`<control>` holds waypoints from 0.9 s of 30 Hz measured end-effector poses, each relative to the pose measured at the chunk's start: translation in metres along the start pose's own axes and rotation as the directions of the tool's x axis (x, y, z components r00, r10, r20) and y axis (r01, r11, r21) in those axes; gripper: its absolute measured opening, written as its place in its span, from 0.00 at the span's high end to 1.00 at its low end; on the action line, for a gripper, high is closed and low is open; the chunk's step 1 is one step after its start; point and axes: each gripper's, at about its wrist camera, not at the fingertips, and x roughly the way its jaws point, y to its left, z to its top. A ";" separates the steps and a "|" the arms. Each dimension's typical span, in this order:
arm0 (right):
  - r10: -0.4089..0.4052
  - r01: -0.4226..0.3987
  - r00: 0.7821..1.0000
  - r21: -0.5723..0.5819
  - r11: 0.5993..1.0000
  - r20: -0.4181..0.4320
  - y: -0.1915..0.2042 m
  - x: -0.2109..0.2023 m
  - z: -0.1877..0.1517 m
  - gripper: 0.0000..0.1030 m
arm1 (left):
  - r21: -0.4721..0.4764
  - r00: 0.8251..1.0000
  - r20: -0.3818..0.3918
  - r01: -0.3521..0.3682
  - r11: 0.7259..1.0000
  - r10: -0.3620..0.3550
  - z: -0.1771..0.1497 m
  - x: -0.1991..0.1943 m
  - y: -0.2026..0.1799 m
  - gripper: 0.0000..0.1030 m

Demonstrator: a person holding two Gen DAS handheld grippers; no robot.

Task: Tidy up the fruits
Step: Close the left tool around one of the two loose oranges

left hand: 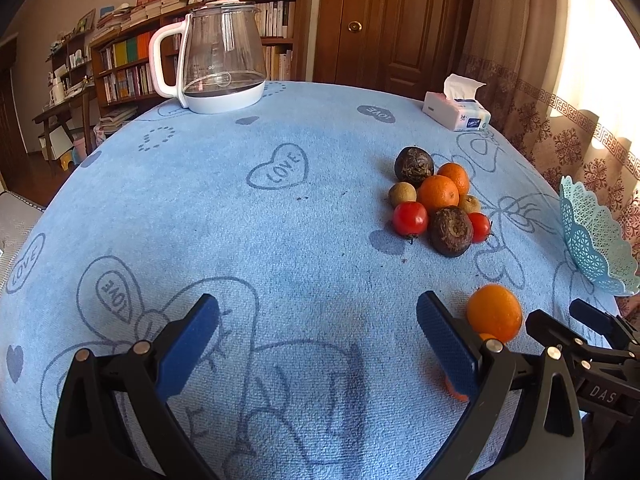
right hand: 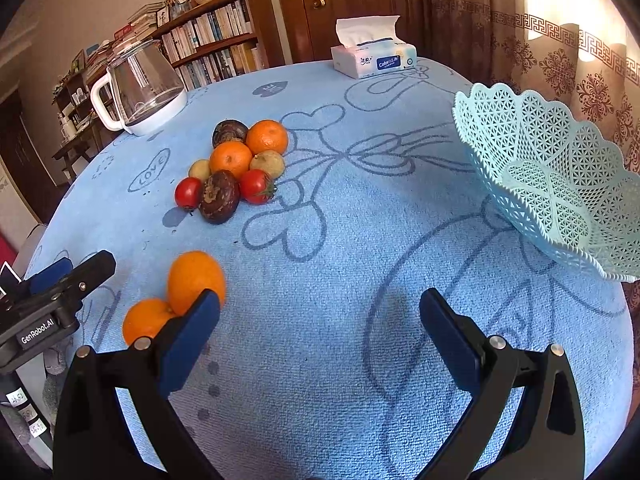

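A cluster of fruit point(left hand: 438, 204) lies on the blue tablecloth: two oranges, two red tomatoes, two dark round fruits and two small brown ones; it also shows in the right wrist view point(right hand: 232, 172). Two more oranges point(right hand: 196, 280) lie near the front, just left of my right gripper; one shows in the left wrist view point(left hand: 494, 312). A light blue lattice basket point(right hand: 560, 184) stands empty at the right edge point(left hand: 596, 240). My left gripper point(left hand: 318, 320) is open and empty. My right gripper point(right hand: 320, 312) is open and empty.
A glass kettle with a white handle point(left hand: 218, 60) stands at the back left. A tissue pack point(left hand: 456, 112) lies at the back right. The table edge curves close on the left and right. Bookshelves, a door and curtains stand behind.
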 end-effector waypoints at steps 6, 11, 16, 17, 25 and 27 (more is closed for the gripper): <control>-0.005 0.004 1.000 0.045 0.999 0.011 -0.008 -0.002 0.001 0.02 | 0.022 0.994 0.050 0.092 0.996 -0.093 -0.001 -0.014 -0.006 0.05; -0.008 0.004 1.000 0.118 0.993 0.027 -0.022 -0.006 0.002 0.02 | 0.106 0.973 0.040 0.222 0.969 -0.227 -0.006 -0.024 -0.024 0.05; 0.004 -0.013 0.999 0.198 0.980 0.046 -0.038 -0.009 0.003 0.02 | 0.188 0.954 -0.024 0.298 0.936 -0.299 -0.013 -0.022 -0.044 0.05; 0.006 -0.016 0.999 0.209 0.978 0.049 -0.040 -0.009 0.002 0.02 | 0.195 0.953 -0.035 0.302 0.933 -0.301 -0.014 -0.020 -0.046 0.05; 0.003 -0.019 0.998 0.225 0.974 0.068 -0.042 -0.013 0.003 0.02 | 0.237 0.932 -0.131 0.360 0.902 -0.337 -0.020 -0.010 -0.058 0.16; 0.002 -0.019 0.997 0.230 0.973 0.071 -0.043 -0.013 0.003 0.02 | 0.249 0.931 -0.126 0.363 0.898 -0.341 -0.021 -0.012 -0.060 0.17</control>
